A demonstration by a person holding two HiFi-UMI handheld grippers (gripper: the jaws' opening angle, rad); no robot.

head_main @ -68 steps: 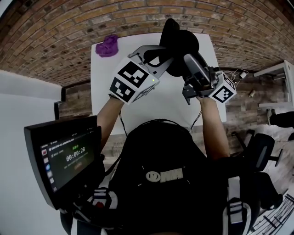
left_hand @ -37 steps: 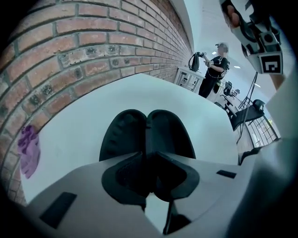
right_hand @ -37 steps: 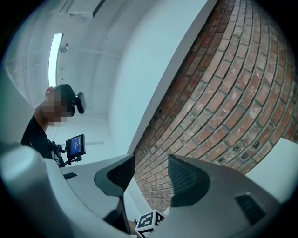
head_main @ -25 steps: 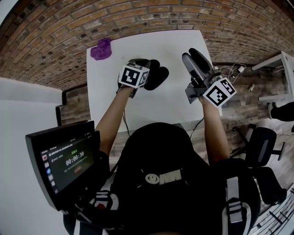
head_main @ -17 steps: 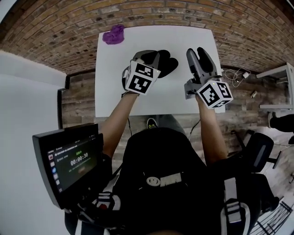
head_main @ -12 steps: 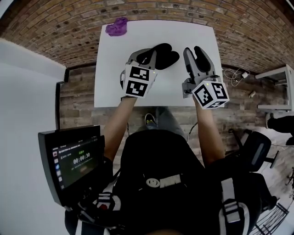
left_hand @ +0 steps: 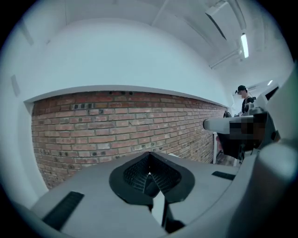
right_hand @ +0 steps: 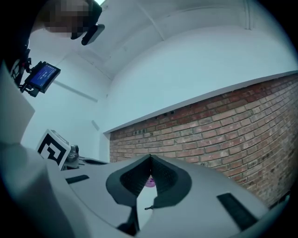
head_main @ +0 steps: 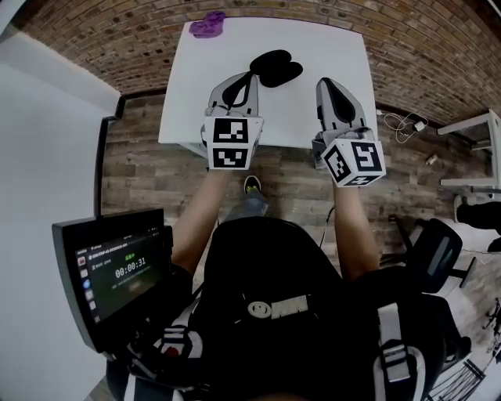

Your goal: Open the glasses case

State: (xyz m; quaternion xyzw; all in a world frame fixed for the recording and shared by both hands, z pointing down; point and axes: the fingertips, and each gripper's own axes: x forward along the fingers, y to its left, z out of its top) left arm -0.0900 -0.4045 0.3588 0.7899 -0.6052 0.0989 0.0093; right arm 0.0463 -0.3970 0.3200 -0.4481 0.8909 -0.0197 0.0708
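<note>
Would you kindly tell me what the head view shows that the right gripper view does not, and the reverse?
Only the head view: the glasses case, lying open on the white table. Only the right gripper view: the right gripper seen along its jaws, which have just closed together with nothing between them. Both: the purple object and the brick wall.

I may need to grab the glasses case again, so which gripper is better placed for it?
Left, likely: the left gripper points at the glasses case, close beside it. The right gripper sits farther aside, its fingers just closed on nothing. Both are shut.
</note>
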